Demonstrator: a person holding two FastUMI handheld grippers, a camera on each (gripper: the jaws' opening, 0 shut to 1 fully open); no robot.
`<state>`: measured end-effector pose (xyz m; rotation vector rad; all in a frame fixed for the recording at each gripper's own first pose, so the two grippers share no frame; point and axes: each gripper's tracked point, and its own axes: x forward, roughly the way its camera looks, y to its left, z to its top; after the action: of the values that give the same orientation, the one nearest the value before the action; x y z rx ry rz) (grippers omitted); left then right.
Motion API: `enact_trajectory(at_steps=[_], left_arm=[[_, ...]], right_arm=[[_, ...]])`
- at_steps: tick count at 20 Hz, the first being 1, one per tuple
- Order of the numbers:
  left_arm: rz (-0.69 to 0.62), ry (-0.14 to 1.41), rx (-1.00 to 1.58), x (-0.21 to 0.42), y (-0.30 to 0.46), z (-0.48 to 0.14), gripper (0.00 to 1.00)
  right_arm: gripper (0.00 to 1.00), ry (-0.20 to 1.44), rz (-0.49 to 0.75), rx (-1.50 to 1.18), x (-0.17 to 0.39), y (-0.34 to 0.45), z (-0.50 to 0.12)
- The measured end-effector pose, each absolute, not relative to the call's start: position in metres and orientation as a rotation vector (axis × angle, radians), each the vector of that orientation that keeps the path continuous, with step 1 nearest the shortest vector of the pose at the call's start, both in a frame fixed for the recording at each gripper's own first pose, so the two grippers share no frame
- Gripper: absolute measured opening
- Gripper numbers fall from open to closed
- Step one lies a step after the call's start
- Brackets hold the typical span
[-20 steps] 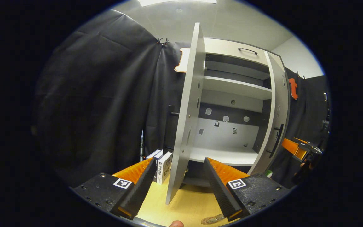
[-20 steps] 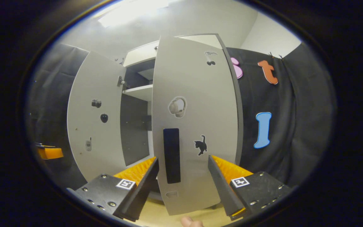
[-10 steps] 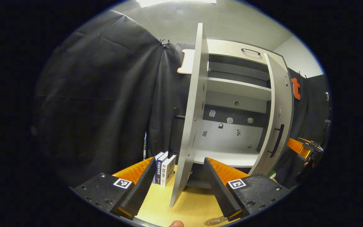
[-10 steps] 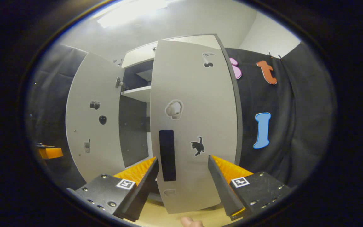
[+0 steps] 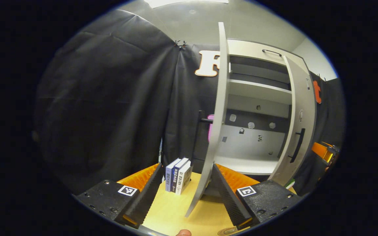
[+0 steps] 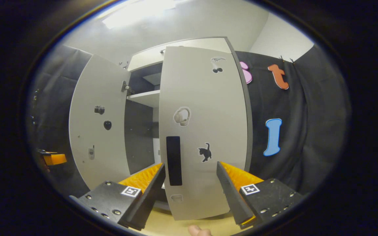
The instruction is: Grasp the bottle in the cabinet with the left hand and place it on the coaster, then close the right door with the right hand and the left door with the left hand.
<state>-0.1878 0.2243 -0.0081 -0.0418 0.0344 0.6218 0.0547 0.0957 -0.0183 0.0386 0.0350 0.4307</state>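
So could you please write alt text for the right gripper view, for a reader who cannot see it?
The right gripper, jaws open, faces the outside of the cabinet's partly open right door, close to its dark vertical handle. That door carries headphone, cat and cherry stickers. To the left the left door stands open, with a shelf visible between the two.

A yellow wooden tabletop (image 5: 176,213) is carrying the pale cabinet (image 5: 258,98), and three upright books (image 5: 178,175) are standing just beside its open left door (image 5: 213,131).
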Motion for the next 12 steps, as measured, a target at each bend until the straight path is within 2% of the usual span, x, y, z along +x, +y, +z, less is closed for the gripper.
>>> enact_trajectory(at_steps=[2, 4, 6, 7, 8, 9, 10, 11, 12], left_arm=[[0.65, 0.032, -0.054, -0.186, 0.235, -0.01, 0.9], [0.678, 0.033, -0.057, -0.186, 0.246, -0.013, 0.95], [0.7, 0.045, -0.051, -0.185, 0.259, -0.017, 0.95], [0.708, 0.049, -0.05, -0.183, 0.264, -0.02, 0.95], [0.716, 0.053, -0.049, -0.18, 0.27, -0.022, 0.9], [0.723, 0.058, -0.049, -0.177, 0.274, -0.025, 0.9], [0.729, 0.062, -0.048, -0.175, 0.279, -0.028, 0.95], [0.731, 0.067, -0.048, -0.172, 0.282, -0.031, 0.95], [0.732, 0.071, -0.047, -0.169, 0.284, -0.033, 0.95]], right_arm=[[0.99, 0.037, 0.43, 0.036, 0.054, 0.096, -0.019], [0.95, 0.039, 0.428, 0.034, 0.052, 0.097, -0.02], [0.92, 0.04, 0.422, 0.031, 0.051, 0.095, -0.02], [0.92, 0.041, 0.419, 0.029, 0.051, 0.094, -0.02], [0.92, 0.042, 0.415, 0.026, 0.05, 0.094, -0.021], [0.95, 0.043, 0.41, 0.024, 0.05, 0.093, -0.021], [0.92, 0.043, 0.404, 0.022, 0.05, 0.091, -0.021], [0.95, 0.043, 0.398, 0.02, 0.05, 0.09, -0.02], [0.92, 0.044, 0.392, 0.019, 0.049, 0.089, -0.021]])
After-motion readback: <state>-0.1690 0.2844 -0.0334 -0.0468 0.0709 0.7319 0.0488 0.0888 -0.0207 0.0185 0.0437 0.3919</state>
